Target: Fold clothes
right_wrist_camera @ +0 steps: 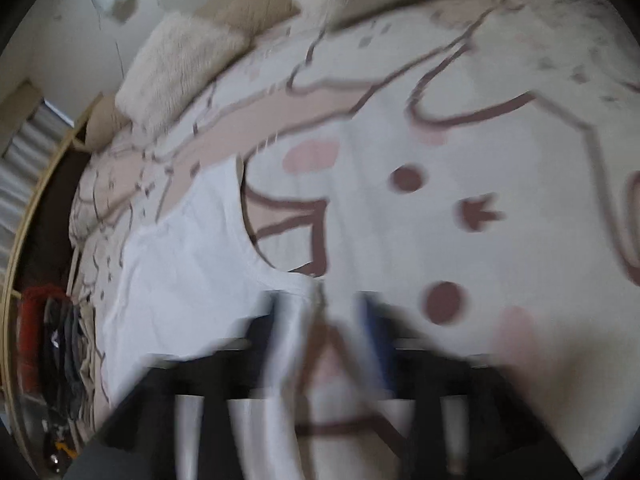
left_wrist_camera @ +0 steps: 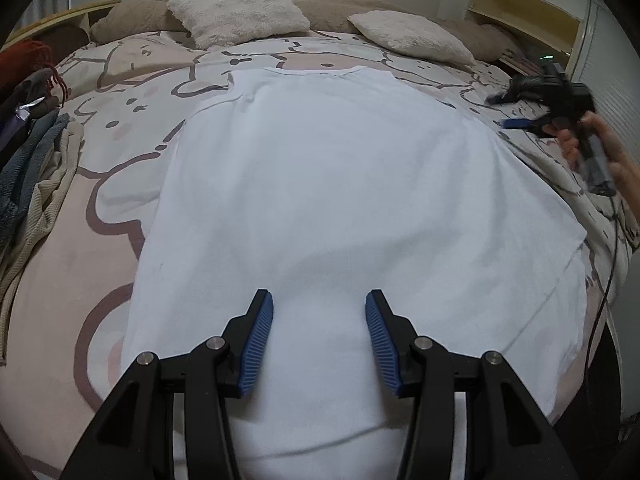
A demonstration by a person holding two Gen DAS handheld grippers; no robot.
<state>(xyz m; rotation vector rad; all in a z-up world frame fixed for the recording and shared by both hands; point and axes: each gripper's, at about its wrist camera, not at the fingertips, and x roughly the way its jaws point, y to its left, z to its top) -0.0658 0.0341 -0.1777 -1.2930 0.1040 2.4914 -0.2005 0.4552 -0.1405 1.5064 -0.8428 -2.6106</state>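
Observation:
A white T-shirt (left_wrist_camera: 320, 184) lies spread flat on the bed, collar at the far end. My left gripper (left_wrist_camera: 319, 340) is open and empty, hovering over the shirt's near hem. My right gripper (left_wrist_camera: 505, 112) shows in the left wrist view at the shirt's far right edge, held by a hand; its jaws look apart. In the right wrist view it (right_wrist_camera: 326, 340) is blurred by motion, beside the shirt's (right_wrist_camera: 192, 264) neckline and shoulder edge, with nothing clearly held.
The bed cover (left_wrist_camera: 120, 128) is pink and white with cartoon outlines. Fluffy pillows (left_wrist_camera: 236, 8) lie along the headboard. A pile of clothes (left_wrist_camera: 32, 168) sits at the bed's left edge. A cable (left_wrist_camera: 600, 312) hangs at the right.

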